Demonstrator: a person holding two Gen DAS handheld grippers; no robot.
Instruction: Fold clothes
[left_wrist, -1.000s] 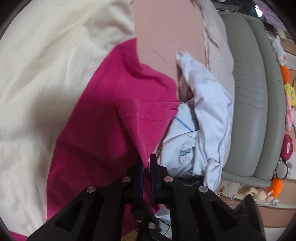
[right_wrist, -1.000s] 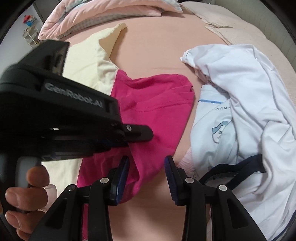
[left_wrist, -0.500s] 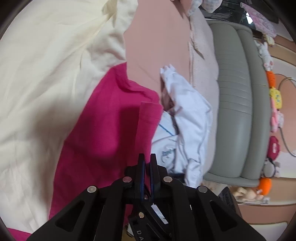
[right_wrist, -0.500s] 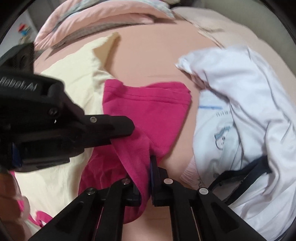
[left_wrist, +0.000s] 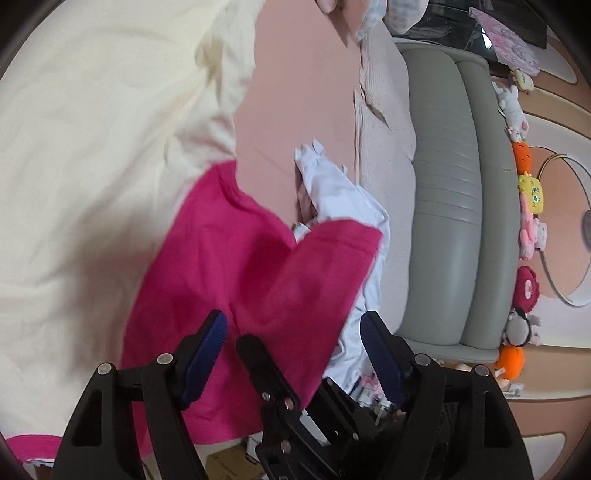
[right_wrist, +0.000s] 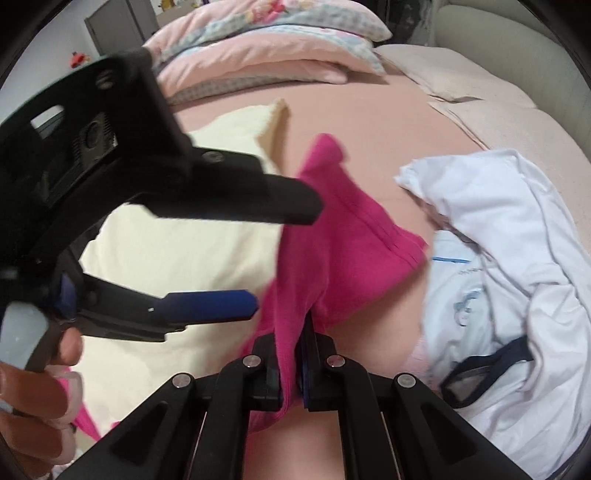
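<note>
A magenta garment (left_wrist: 229, 266) lies on the pink bed, partly over a cream garment (left_wrist: 92, 147). My right gripper (right_wrist: 295, 332) is shut on a fold of the magenta garment (right_wrist: 354, 240) and holds that edge up off the sheet. My left gripper (left_wrist: 293, 321) is open, its blue pads (left_wrist: 207, 350) wide apart on either side of the lifted fold, touching nothing. In the right wrist view the left gripper (right_wrist: 286, 258) reaches in from the left, and a hand (right_wrist: 33, 387) holds its handle. The right gripper's black fingers (left_wrist: 258, 358) show between the left pads.
A crumpled white garment (right_wrist: 517, 240) with dark trim lies right of the magenta one. Pillows and folded quilts (right_wrist: 266, 48) are stacked at the far end of the bed sheet (right_wrist: 369, 122). A grey padded headboard (left_wrist: 443, 184) with plush toys (left_wrist: 528, 192) borders the bed.
My left gripper has opened and let go of the magenta fold. My right gripper, open a second ago, closed on that fold and now holds it raised.
</note>
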